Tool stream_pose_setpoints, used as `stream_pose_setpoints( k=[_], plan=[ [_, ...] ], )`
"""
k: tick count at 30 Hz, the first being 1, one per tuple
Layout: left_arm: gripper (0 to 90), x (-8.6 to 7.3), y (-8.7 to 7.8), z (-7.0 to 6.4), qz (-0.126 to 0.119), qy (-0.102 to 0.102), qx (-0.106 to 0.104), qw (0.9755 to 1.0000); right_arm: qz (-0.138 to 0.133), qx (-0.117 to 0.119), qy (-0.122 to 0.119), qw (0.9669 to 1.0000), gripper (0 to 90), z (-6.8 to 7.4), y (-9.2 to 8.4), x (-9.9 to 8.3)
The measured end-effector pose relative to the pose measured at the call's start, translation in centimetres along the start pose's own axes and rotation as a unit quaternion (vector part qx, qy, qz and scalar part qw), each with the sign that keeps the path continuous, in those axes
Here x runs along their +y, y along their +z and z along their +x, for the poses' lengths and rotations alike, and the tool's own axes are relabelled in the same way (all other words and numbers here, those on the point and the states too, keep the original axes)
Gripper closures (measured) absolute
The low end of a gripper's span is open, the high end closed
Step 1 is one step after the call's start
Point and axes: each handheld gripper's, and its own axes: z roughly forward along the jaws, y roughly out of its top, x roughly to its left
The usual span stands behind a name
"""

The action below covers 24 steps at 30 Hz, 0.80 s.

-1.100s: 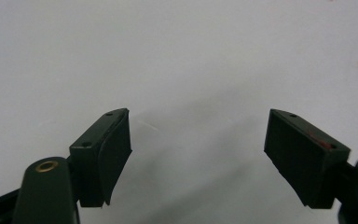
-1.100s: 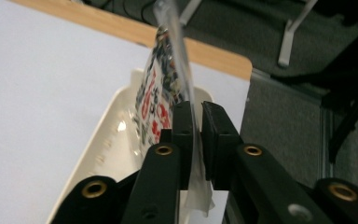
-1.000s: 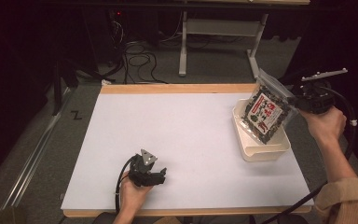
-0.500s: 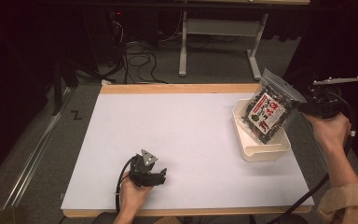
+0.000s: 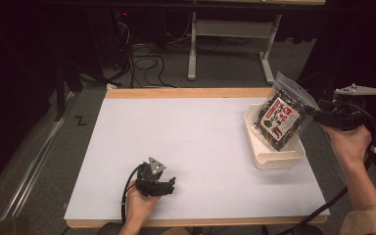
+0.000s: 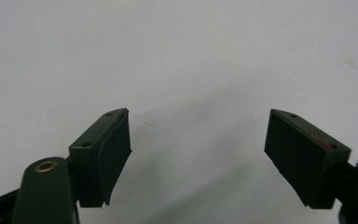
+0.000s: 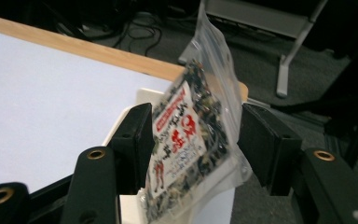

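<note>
right tongs [image 7: 193,140]: just opened wide, snack bag [image 5: 283,117] loose between | left tongs [image 6: 198,154]: open, empty | risk: bag tips off tub [image 5: 274,157] onto counter [image 5: 186,142]

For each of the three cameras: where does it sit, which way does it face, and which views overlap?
High view: above the near table edge, facing forward and down; both forearms, left gripper, right gripper.
Left gripper view: on that gripper, facing the white table past its open jaws.
Right gripper view: on that gripper, facing the snack bag between its just-opened jaws.
Shared: the high and right gripper views both show the snack bag and cream bin.
</note>
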Motion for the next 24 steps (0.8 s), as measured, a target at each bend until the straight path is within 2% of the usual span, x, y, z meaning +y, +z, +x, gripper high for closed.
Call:
stream_pose_setpoints(
  k=[3,14,18,24],
  plan=[
    [23.0,0.0,-0.1,0.0,-0.001,-0.002,-0.001,1.0,-0.015,0.011,-0.006,0.9998,44.6,0.5,-0.6,0.1],
    [23.0,-0.1,-0.2,0.1,-0.003,-0.004,-0.002,1.0,-0.024,0.044,-0.022,0.9985,44.3,2.6,-1.4,0.3],
    [23.0,-0.1,-0.2,0.1,-0.004,-0.006,-0.003,1.0,-0.029,0.062,-0.02,0.9975,44.3,3.4,-1.7,0.2],
    [23.0,0.0,-0.1,0.1,-0.004,-0.003,-0.004,1.0,-0.025,0.071,-0.028,0.9968,46.5,4.3,-1.9,0.3]
  ],
)
